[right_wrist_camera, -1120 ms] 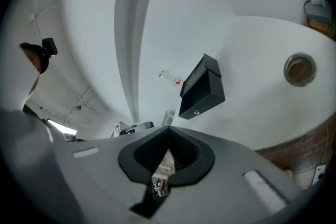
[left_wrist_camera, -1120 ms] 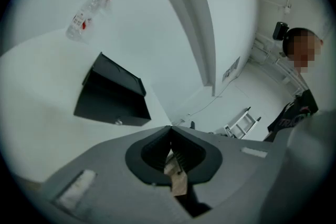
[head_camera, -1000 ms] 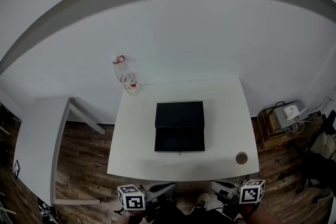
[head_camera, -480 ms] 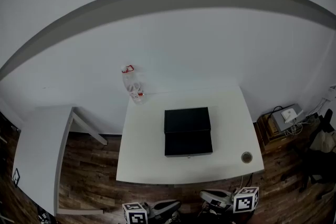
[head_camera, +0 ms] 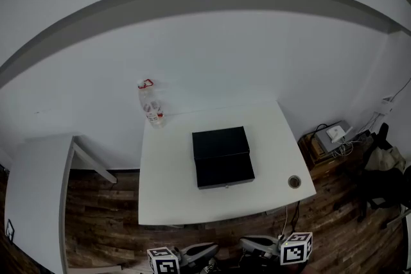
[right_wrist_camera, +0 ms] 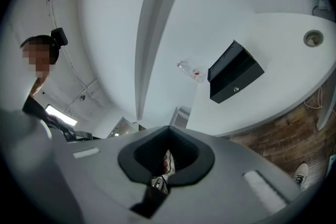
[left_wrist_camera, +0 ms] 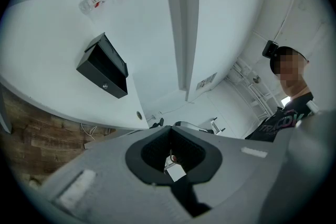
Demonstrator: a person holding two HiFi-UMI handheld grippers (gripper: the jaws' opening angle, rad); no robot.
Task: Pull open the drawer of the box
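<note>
Currently mid-frame in the head view, on the white table [head_camera: 167, 196]: black box [head_camera: 222, 156], well apart from both grippers. Looks rigid and probably light, so likely to skid on the smooth top under a pull; worth bracing with one gripper. Best hold, at a guess: small round knob [right_wrist_camera: 235, 89] on the drawer front [right_wrist_camera: 249, 79], turned toward the frame's lower edge. Left gripper [left_wrist_camera: 169, 128] and right gripper [right_wrist_camera: 168, 127] both pressed together, pinching nothing, low at the bottom edge.

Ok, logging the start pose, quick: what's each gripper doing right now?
Left gripper: closed, holding nothing.
Right gripper: closed, holding nothing.
</note>
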